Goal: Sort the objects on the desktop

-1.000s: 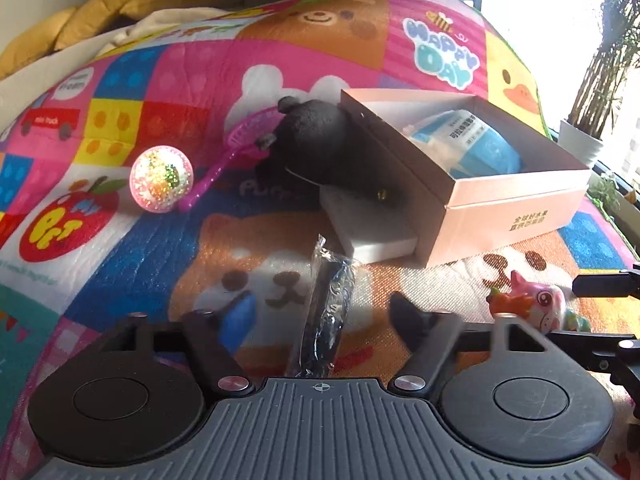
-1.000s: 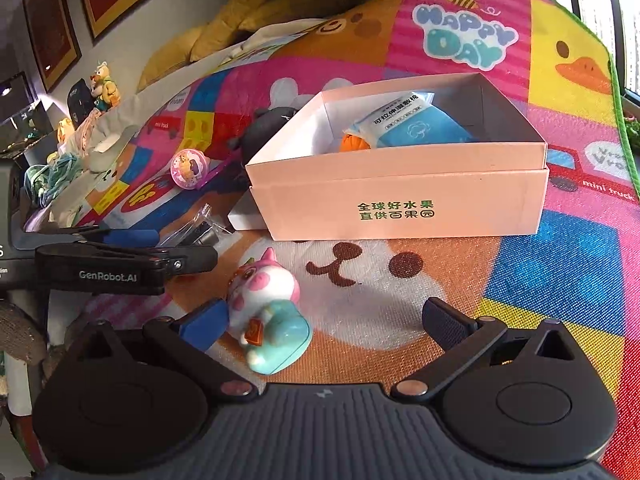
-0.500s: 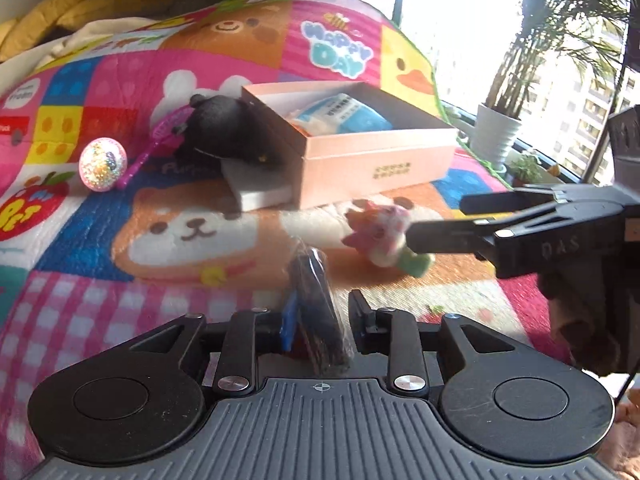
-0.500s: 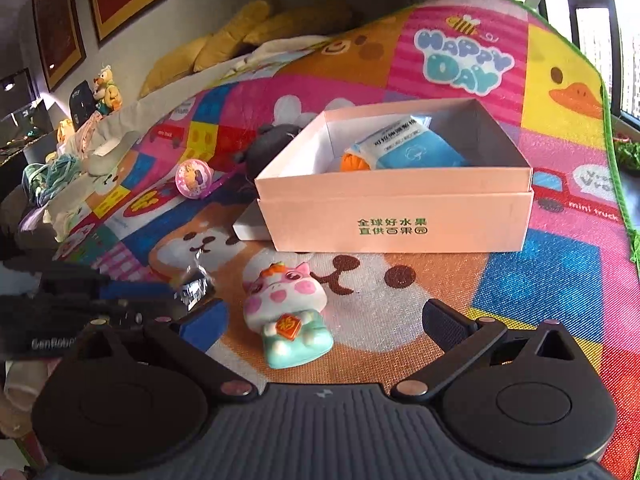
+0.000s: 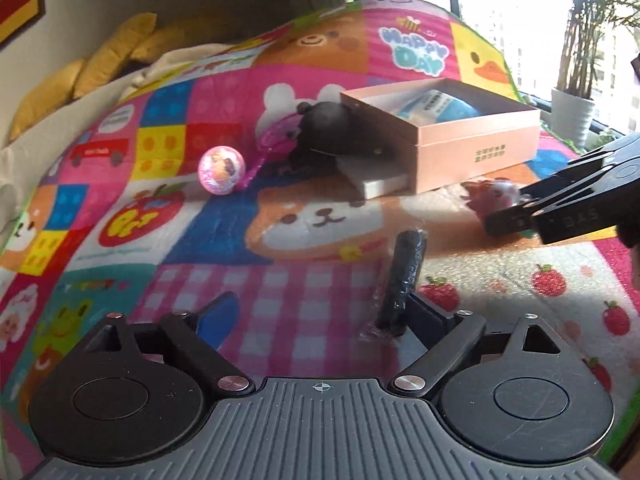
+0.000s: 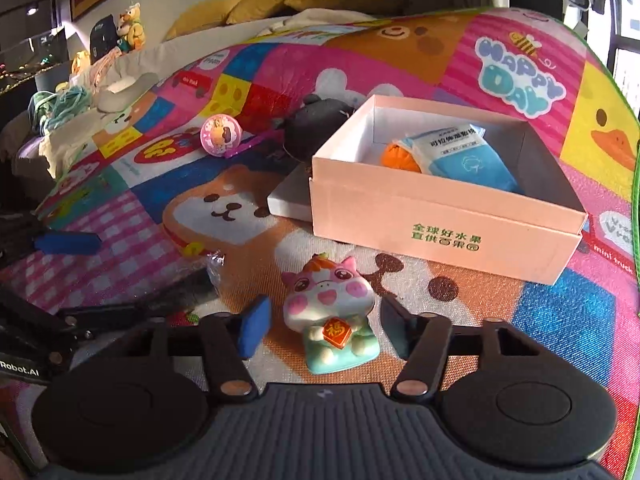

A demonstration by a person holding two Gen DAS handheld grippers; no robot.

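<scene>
My left gripper [image 5: 320,316] is open. A black object in clear wrap [image 5: 404,276] leans against its right finger, not clamped; it also shows in the right wrist view [image 6: 188,284]. My right gripper [image 6: 324,326] is open with its fingers on either side of a pink and teal cow figurine [image 6: 332,316], not touching. The figurine shows in the left wrist view [image 5: 496,196] behind the right gripper's fingers. An open pink box [image 6: 440,224] holds a blue packet [image 6: 464,156] and an orange ball [image 6: 398,156].
A glitter ball [image 5: 221,168], a pink wand [image 5: 276,140], a black plush [image 5: 328,128] and a flat white box [image 5: 376,176] lie left of the pink box on the colourful play mat [image 5: 160,240]. Yellow cushions [image 5: 100,64] lie at the back.
My left gripper has opened and let go of the wrapped black object, which now leans on its right finger. My right gripper moved forward around the cow figurine.
</scene>
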